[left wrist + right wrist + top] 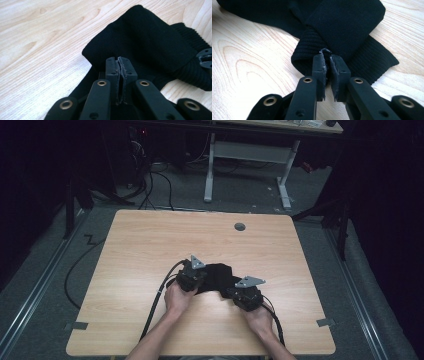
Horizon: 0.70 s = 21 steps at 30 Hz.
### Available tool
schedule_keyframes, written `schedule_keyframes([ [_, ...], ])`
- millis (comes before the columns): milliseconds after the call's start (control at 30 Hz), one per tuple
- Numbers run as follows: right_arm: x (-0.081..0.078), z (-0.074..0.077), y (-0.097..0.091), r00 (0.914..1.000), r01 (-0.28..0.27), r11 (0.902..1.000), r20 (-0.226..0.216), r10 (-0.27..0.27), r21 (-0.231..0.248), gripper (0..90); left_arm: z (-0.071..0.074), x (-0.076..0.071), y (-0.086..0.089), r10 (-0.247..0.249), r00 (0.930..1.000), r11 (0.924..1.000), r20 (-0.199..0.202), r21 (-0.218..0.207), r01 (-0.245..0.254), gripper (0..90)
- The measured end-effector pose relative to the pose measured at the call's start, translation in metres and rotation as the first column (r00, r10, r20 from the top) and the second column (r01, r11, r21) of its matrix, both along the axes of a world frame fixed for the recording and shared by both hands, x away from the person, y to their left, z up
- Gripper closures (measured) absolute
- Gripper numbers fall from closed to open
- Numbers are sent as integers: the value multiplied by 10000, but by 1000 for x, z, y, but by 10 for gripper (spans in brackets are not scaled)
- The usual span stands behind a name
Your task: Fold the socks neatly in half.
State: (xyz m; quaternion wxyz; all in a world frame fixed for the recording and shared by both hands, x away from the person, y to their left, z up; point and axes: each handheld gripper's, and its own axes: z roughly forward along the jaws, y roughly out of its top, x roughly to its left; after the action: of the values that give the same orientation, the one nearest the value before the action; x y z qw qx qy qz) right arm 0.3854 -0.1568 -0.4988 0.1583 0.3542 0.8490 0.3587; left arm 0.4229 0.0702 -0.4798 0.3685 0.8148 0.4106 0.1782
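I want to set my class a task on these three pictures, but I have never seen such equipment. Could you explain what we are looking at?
A person at a wooden table holds a hand-operated gripper in each hand. One picture looks down from above; the other two come from cameras riding on each gripper, looking along its black jaws. A black cloth with a ribbed edge lies on the table. The left gripper and the right gripper are each shut on a fold of it.
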Motion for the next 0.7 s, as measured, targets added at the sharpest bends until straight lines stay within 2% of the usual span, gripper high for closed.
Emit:
schedule_keyframes([
  [267,0,1,0,9999,83,10000,65,-83,-7,849,7,-3,6,38,9999,9998,165,-196,-35,872],
  [433,2,0,1,9997,254,9997,41,-254,-33,707,13,-6,10,33,9994,9997,333,-238,-25,872],
  [700,4,1,2,9995,310,9994,-91,-312,-177,694,21,-12,22,214,9985,9990,511,-401,-194,875],
])
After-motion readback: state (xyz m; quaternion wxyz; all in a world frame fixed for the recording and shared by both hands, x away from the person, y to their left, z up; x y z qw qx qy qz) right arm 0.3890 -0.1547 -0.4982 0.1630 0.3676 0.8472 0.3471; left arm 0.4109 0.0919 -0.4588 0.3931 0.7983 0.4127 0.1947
